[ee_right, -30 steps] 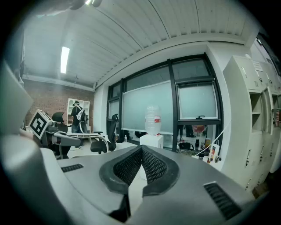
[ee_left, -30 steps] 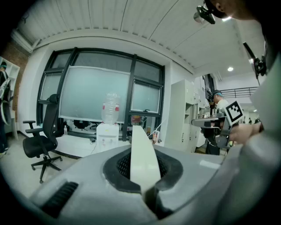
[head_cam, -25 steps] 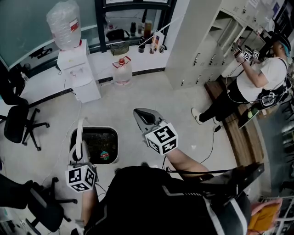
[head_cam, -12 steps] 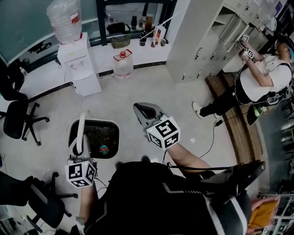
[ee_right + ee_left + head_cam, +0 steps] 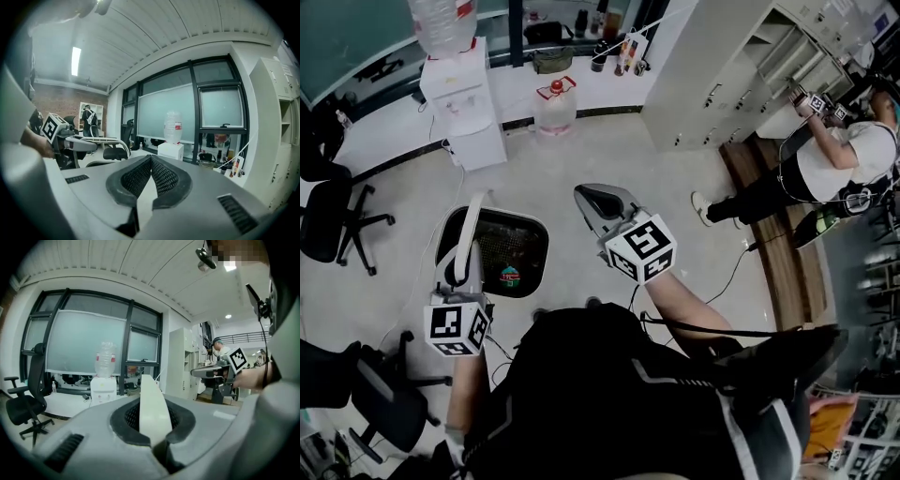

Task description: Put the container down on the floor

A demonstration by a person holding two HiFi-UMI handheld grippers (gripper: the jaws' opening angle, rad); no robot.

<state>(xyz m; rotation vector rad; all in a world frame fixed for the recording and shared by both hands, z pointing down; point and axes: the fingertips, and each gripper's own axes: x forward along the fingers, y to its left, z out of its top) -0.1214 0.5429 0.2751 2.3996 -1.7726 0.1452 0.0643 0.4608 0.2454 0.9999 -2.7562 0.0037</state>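
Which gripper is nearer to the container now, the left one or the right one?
Left. The left gripper is shut on the white handle of the container; the right gripper is empty, off to its right, not touching.

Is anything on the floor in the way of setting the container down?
Nothing visible. The floor around the container, which hangs by its handle from the left gripper, looks bare. The container itself hides the spot directly beneath it.

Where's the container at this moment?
Head view, lower left: the container is held by its white handle in the left claw, left of the right claw, with the water dispenser beyond.
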